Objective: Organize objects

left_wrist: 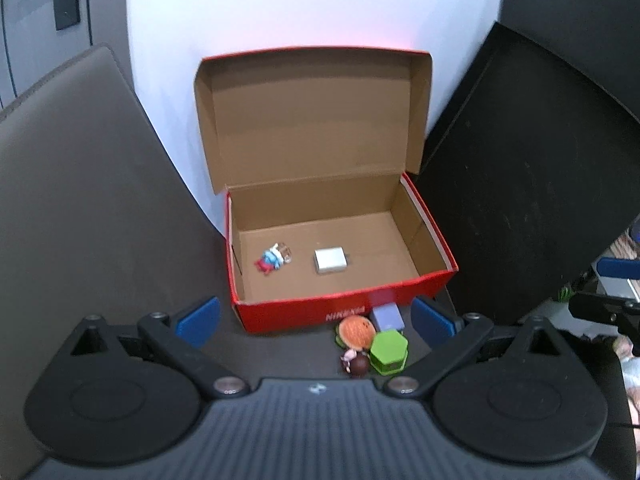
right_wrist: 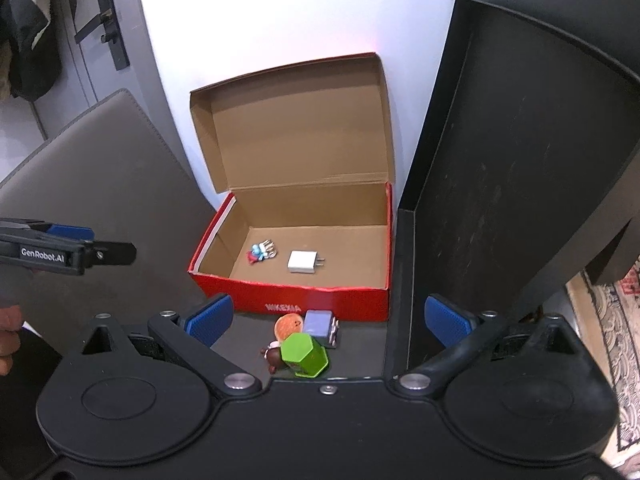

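Still outside the box: four small items wait at the red shoebox's front wall.

Left wrist view: the left gripper (left_wrist: 316, 320) hangs with fingers spread wide and empty; the cluster — burger toy (left_wrist: 356, 331), lavender charger (left_wrist: 386, 316), green hexagonal block (left_wrist: 389, 350), brown figurine (left_wrist: 357, 364) — lies right of its centreline, touching the red shoebox (left_wrist: 344, 312), which holds a white charger (left_wrist: 330, 261) and a blue-red figurine (left_wrist: 273, 258). Right wrist view: the right gripper (right_wrist: 328, 318), likewise apart and empty, has the green block (right_wrist: 304, 354) almost dead ahead, so it looks better placed.
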The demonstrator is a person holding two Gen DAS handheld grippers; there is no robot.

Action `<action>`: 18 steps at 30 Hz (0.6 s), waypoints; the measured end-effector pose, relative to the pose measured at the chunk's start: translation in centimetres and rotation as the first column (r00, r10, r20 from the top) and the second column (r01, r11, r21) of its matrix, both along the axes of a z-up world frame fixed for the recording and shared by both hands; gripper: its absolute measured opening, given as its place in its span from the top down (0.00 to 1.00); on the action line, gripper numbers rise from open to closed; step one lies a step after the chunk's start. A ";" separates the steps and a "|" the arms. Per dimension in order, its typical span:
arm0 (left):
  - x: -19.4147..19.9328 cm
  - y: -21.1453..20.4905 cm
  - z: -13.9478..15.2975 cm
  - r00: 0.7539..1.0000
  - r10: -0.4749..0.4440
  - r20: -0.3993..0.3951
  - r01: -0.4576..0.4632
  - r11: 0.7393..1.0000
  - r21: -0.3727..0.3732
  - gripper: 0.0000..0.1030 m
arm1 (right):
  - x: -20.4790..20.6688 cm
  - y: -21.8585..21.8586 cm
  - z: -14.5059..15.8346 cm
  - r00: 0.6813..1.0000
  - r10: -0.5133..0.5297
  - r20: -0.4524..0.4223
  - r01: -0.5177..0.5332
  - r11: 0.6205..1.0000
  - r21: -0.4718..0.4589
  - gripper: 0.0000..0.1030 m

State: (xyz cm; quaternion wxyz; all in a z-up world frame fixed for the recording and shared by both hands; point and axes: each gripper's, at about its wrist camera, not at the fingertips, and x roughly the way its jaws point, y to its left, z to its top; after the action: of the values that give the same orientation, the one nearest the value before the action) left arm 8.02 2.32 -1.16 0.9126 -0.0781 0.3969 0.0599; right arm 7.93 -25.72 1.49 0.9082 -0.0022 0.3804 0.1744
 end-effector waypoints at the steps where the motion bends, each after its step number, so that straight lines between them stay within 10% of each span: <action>1: -0.1 -0.2 -0.1 1.000 -0.003 -0.004 0.003 1.000 -0.001 0.02 | -0.2 0.0 -0.1 1.000 0.005 -0.004 -0.005 1.000 0.006 0.00; 18: -0.8 -2.0 -3.2 0.994 0.010 -0.110 -0.016 0.998 -0.053 0.02 | -1.8 -1.1 -2.2 1.000 0.014 -0.028 -0.012 0.999 0.051 0.00</action>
State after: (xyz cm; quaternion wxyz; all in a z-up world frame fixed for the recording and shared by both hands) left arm 7.26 0.31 -4.37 0.8866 -0.1016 0.4474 0.0593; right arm 6.17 -26.82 -0.73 0.9014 0.0207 0.3887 0.1898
